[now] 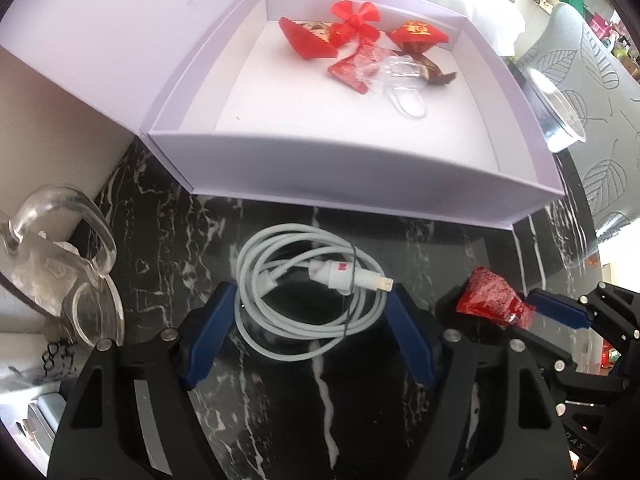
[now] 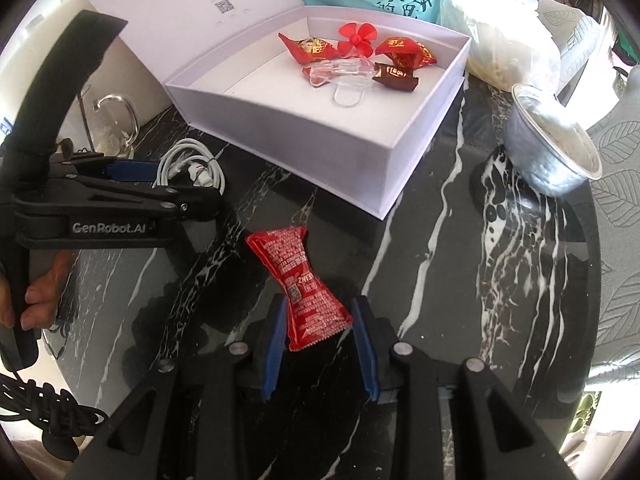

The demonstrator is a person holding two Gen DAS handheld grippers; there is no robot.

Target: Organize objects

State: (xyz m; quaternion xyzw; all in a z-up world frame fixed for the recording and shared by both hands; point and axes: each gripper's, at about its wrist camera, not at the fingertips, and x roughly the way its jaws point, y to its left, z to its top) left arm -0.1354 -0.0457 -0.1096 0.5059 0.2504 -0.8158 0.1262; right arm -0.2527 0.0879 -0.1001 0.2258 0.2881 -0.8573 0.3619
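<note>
Your right gripper is clamped on a red sauce packet, pinching its lower half so the packet stands up off the black marbled surface, nearer to you than the open white box. Your left gripper is spread wide, pads clear, with a coiled white charging cable lying on the surface between its blue fingers, just in front of the box's near wall. Inside the box, toward its far side, lie red wrapped candies, a red plastic fan, a brown wrapped candy and a clear plastic piece
</note>
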